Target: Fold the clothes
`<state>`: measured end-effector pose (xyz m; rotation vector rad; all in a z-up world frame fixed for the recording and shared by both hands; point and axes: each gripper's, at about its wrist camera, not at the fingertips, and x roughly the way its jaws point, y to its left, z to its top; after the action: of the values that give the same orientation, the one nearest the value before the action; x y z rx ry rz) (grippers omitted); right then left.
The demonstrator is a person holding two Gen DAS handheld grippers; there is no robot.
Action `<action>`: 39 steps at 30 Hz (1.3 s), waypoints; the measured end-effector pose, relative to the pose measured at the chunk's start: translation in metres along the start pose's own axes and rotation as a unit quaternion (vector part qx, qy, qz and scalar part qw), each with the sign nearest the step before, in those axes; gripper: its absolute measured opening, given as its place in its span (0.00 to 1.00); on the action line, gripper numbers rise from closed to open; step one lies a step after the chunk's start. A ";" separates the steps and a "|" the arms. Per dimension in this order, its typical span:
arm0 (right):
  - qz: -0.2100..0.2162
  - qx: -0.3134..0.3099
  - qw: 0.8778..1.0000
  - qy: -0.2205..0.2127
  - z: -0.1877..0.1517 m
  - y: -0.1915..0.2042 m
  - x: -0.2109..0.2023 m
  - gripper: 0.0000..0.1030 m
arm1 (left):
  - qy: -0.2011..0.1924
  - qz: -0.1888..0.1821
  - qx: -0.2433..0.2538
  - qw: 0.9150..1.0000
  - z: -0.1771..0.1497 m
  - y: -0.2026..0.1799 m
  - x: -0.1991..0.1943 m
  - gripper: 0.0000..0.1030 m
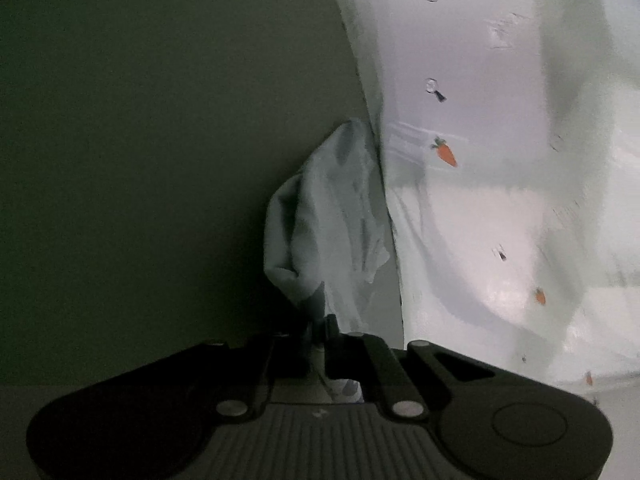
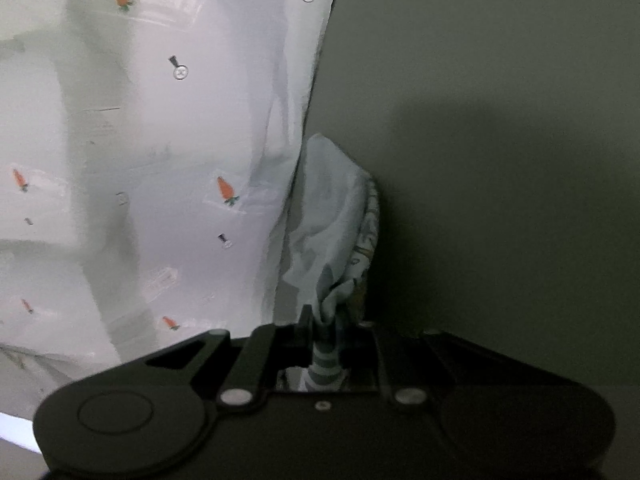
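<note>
A thin white garment with small orange carrot prints and clear buttons (image 1: 472, 208) hangs spread on the right of the left wrist view. My left gripper (image 1: 320, 330) is shut on a bunched corner of it (image 1: 332, 216). In the right wrist view the same garment (image 2: 168, 152) fills the left side. My right gripper (image 2: 326, 328) is shut on another bunched corner (image 2: 332, 220), where a striped cuff shows between the jaws. The cloth is stretched between the two grippers and looks lifted.
A plain dark olive-grey surface (image 1: 160, 160) lies behind the garment in the left wrist view and also shows in the right wrist view (image 2: 500, 160). The right gripper's shadow falls on it.
</note>
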<state>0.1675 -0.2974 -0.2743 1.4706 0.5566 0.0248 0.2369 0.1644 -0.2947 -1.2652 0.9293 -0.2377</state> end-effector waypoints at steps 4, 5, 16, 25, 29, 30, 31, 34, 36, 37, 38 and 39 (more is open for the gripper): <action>-0.002 0.029 1.000 0.005 -0.014 -0.003 -0.025 0.10 | 0.007 0.013 0.004 1.000 -0.016 0.000 -0.022 0.04; -0.001 0.035 0.999 0.006 -0.016 -0.001 -0.029 0.10 | 0.006 0.013 0.004 1.000 -0.019 -0.003 -0.027 0.04; 0.011 0.042 0.999 0.005 -0.013 0.017 -0.046 0.10 | -0.006 -0.010 0.023 1.000 -0.029 -0.027 -0.044 0.04; 0.028 0.042 0.998 0.029 0.046 0.043 0.005 0.10 | -0.035 -0.033 0.014 0.999 0.003 -0.069 0.004 0.04; 0.036 0.043 0.998 0.038 0.077 0.050 0.037 0.10 | -0.042 -0.039 0.010 0.998 0.026 -0.084 0.031 0.04; 0.037 0.045 0.997 0.040 0.084 0.051 0.045 0.10 | -0.043 -0.039 0.009 0.998 0.032 -0.087 0.038 0.04; 0.038 0.048 0.997 0.042 0.090 0.052 0.054 0.10 | -0.045 -0.038 0.009 0.998 0.038 -0.090 0.045 0.04; 0.035 0.052 0.997 0.045 0.109 0.053 0.079 0.10 | -0.044 -0.036 0.014 0.998 0.058 -0.098 0.068 0.04; 0.030 0.055 0.997 0.046 0.121 0.053 0.099 0.10 | -0.041 -0.030 0.018 0.999 0.073 -0.103 0.088 0.04; 0.028 0.057 0.997 0.047 0.128 0.053 0.110 0.10 | -0.039 -0.027 0.018 0.999 0.081 -0.104 0.097 0.04; 0.025 0.059 0.997 0.048 0.134 0.052 0.120 0.10 | -0.037 -0.024 0.018 0.999 0.089 -0.106 0.107 0.04; 0.023 0.061 0.997 0.048 0.141 0.052 0.132 0.10 | -0.035 -0.022 0.017 0.999 0.098 -0.107 0.118 0.04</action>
<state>0.3507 -0.3763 -0.2704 1.6077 0.6112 0.0984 0.4154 0.1248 -0.2541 -1.2559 0.8366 -0.2409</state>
